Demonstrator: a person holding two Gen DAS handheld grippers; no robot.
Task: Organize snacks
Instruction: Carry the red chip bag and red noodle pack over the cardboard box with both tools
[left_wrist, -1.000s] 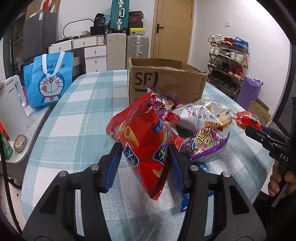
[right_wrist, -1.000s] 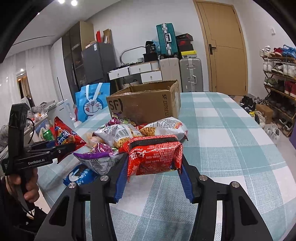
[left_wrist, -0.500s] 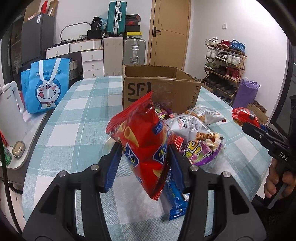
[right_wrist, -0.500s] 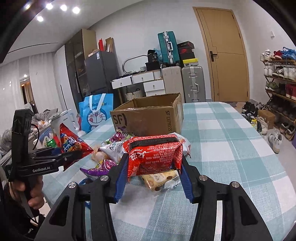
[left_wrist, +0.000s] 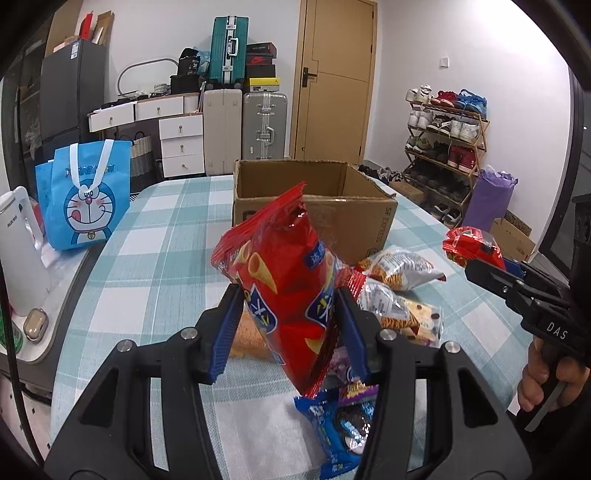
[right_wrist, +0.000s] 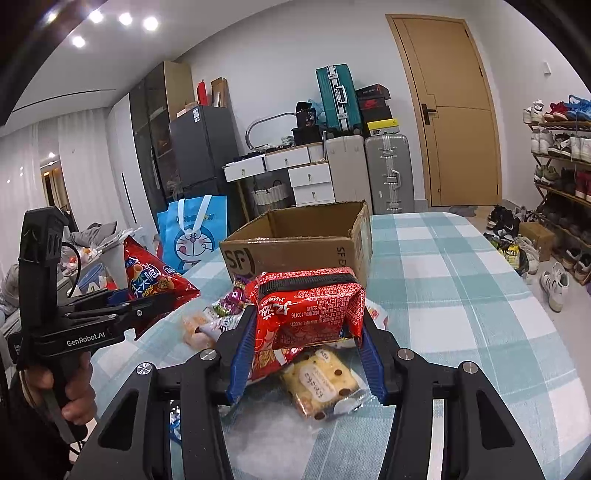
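Note:
My left gripper (left_wrist: 286, 325) is shut on a red chip bag (left_wrist: 284, 280) and holds it upright above the checked table (left_wrist: 147, 258); the bag also shows in the right wrist view (right_wrist: 147, 280). My right gripper (right_wrist: 306, 354) is shut on a red noodle packet (right_wrist: 306, 314), seen from the left wrist view (left_wrist: 467, 243) too. An open SF cardboard box (left_wrist: 314, 206) stands behind the snacks; its inside looks empty in the right wrist view (right_wrist: 306, 240). Loose snacks lie below: a biscuit pack (right_wrist: 321, 380), a silver bag (left_wrist: 399, 266), a blue cookie pack (left_wrist: 340, 428).
A blue Doraemon bag (left_wrist: 86, 195) stands at the table's left edge, a white kettle (left_wrist: 18, 251) beside it. Suitcases, drawers and a door are behind; a shoe rack (left_wrist: 443, 147) stands at the right.
Both grippers have risen with their packets still held. The box now appears nearer and lower, with its opening visible.

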